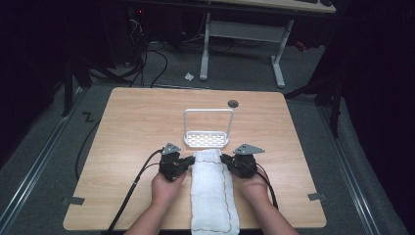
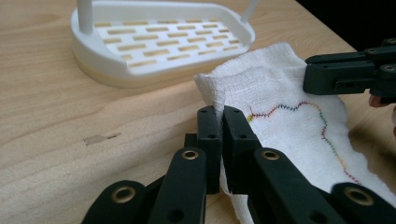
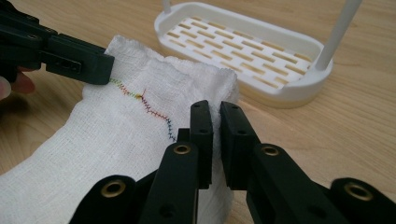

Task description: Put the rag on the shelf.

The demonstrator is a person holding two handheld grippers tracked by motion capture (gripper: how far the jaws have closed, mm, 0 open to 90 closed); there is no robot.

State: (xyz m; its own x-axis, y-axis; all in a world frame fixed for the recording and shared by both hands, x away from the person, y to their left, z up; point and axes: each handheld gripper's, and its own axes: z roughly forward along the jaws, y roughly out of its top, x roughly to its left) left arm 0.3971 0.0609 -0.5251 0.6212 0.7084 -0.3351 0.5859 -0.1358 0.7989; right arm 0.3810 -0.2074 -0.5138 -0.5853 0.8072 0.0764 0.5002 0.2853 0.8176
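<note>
The left tool (image 1: pixel 187 162) and right tool (image 1: pixel 226 160) each pinched tight a far corner of the white cloth (image 1: pixel 212 188), which probably needed lifting together next toward the rack (image 1: pixel 207 139) just ahead.

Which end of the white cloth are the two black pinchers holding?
The far end of the cloth, beside the white rack. The left gripper and right gripper pinch its corners; the near end hangs over the table edge.

Left gripper (image 2: pixel 220 122) jaws pinch white cloth (image 2: pixel 285 116) edge; slotted tray (image 2: pixel 159 39) beyond.
</note>
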